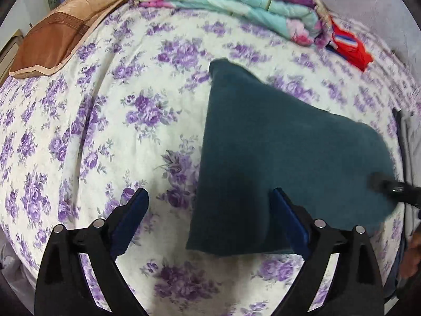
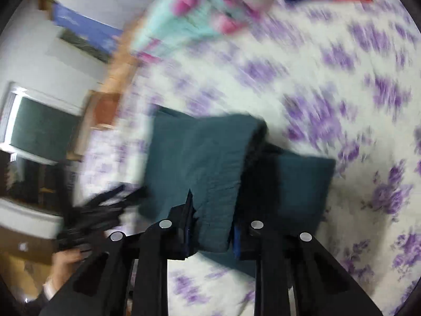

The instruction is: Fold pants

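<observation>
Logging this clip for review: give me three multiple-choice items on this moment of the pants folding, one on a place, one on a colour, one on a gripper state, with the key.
1. Where do the folded quilt and the red cloth lie, seen from the left wrist?
A. At the far side of the bed
B. Under the pants
C. On the floor

2. What colour are the pants?
A. Red
B. Dark teal
C. Brown

3. How does the left gripper stand?
A. Shut on the pants
B. Shut on the pillow
C. Open, holding nothing

Key:
1 A: the quilt and red cloth sit beyond the pants on the floral sheet.
2 B: the pants are dark teal in both views.
3 C: the left gripper has its fingers wide apart; the right gripper is the one clamping the fabric.
</observation>
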`<state>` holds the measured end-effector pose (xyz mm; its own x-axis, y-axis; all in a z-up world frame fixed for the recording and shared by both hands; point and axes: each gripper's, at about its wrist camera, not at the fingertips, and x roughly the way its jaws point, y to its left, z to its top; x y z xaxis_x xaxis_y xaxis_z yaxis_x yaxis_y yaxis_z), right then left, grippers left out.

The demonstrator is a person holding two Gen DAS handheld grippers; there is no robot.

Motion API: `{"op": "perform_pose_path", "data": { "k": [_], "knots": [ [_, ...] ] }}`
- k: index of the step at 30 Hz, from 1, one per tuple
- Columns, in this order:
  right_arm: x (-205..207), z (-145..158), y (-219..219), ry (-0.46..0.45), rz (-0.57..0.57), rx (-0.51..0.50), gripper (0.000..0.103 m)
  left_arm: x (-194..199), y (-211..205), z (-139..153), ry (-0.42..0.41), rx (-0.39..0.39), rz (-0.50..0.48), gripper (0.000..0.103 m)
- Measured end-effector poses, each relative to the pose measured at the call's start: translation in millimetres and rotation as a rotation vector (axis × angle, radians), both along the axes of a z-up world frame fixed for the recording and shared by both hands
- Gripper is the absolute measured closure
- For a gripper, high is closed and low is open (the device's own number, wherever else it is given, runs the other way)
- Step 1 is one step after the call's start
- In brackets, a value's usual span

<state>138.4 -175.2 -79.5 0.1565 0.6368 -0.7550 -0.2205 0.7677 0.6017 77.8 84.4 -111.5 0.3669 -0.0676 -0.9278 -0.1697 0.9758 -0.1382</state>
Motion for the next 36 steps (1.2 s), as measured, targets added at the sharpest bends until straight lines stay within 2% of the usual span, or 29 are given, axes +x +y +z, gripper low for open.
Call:
{"op": "perform_pose_path", "data": {
  "k": [3, 5, 7, 8, 9, 10, 11, 12, 13, 16, 17, 18, 20, 23, 26, 27, 28, 29, 31, 32, 33, 35, 36],
  "knots": [
    [-11.3, 36.7, -23.5, -0.047, -0.018, 0.062, 0.08, -4.7, 4.0, 18.4, -0.051, -0.032, 0.008, 0.012],
    [-15.8, 33.3, -44.1, -0.009, -0.056, 0.053, 0.079, -4.9, 2.0, 27.6, -0.092, -0.04, -0.005, 0.011],
    [-16.5, 3.2, -56.6, 0.06, -0.089, -0.023, 0.062, 1.1, -5.4, 26.0, -0.092, -0.031, -0.033, 0.011],
    [-15.4, -12.7, -58.3, 0.088, -0.1, -0.061, 0.03, 6.7, -10.6, 18.8, -0.07, -0.017, -0.048, 0.011],
    [-15.7, -31.4, -61.0, 0.117, -0.114, -0.117, 0.02, 13.1, -16.3, 8.3, -0.04, -0.006, -0.06, 0.011],
    [-16.2, -49.7, -62.5, 0.14, -0.132, -0.203, 0.02, 20.0, -23.0, -4.9, 0.001, 0.003, -0.08, 0.011],
    [-17.4, -54.4, -64.5, 0.141, -0.141, -0.236, 0.023, 26.2, -27.5, -15.3, 0.036, 0.025, -0.091, 0.011],
    [-20.5, -51.8, -65.8, 0.118, -0.148, -0.23, 0.023, 29.5, -32.0, -24.2, 0.065, 0.068, -0.104, 0.011],
    [-23.5, -44.2, -66.6, 0.086, -0.161, -0.23, 0.023, 28.2, -34.6, -24.3, 0.051, 0.091, -0.111, 0.011],
    [-34.8, -5.4, -65.3, -0.09, -0.175, -0.286, 0.023, 23.8, -35.1, -14.1, 0.029, 0.108, -0.099, 0.012],
    [-37.1, 10.7, -59.9, -0.178, -0.152, -0.313, 0.026, 21.5, -34.1, -6.5, 0.018, 0.106, -0.086, 0.012],
    [-34.6, 21.9, -52.6, -0.24, -0.117, -0.327, 0.042, 20.6, -34.0, 0.5, -0.004, 0.101, -0.079, 0.012],
    [-23.1, 31.6, -29.8, -0.298, -0.045, -0.3, 0.065, 18.7, -38.1, 16.8, -0.064, 0.1, -0.068, 0.012],
    [6.5, 14.9, 5.3, -0.229, -0.012, -0.184, 0.065, 25.4, -52.3, 21.9, -0.099, 0.087, -0.08, 0.012],
    [30.7, -19.7, 21.8, -0.106, -0.019, -0.144, 0.064, 39.2, -47.2, -0.5, -0.036, 0.132, 0.006, 0.012],
    [36.9, -32.7, 18.6, -0.063, -0.024, -0.145, 0.065, 41.8, -42.6, -14.5, 0.002, 0.147, 0.001, 0.01],
    [36.5, -36.6, 11.8, -0.059, -0.029, -0.144, 0.068, 41.6, -35.8, -28.9, 0.043, 0.161, -0.013, 0.004],
    [35.1, -35.6, -1.5, -0.062, -0.039, -0.138, 0.074, 38.4, -25.8, -32.5, 0.035, 0.114, -0.004, 0.004],
    [29.8, -27.8, -29.9, -0.075, -0.107, -0.163, 0.072, 30.9, -6.7, -31.7, 0.046, 0.032, 0.061, 0.004],
    [23.3, -18.8, -52.9, -0.09, -0.166, -0.172, 0.07, 25.5, 6.2, -29.8, 0.071, 0.003, 0.104, 0.004],
    [17.3, -13.2, -70.5, -0.079, -0.203, -0.122, 0.061, 22.0, 11.7, -25.9, 0.074, -0.016, 0.117, 0.004],
    [4.4, -8.6, -97.1, -0.027, -0.273, -0.011, 0.045, 16.4, 16.8, -13.1, 0.038, -0.044, 0.121, 0.005],
    [-1.3, -10.4, -101.0, -0.007, -0.273, 0.011, 0.043, 15.7, 15.3, -7.6, 0.021, -0.047, 0.108, 0.005]
  ]
}}
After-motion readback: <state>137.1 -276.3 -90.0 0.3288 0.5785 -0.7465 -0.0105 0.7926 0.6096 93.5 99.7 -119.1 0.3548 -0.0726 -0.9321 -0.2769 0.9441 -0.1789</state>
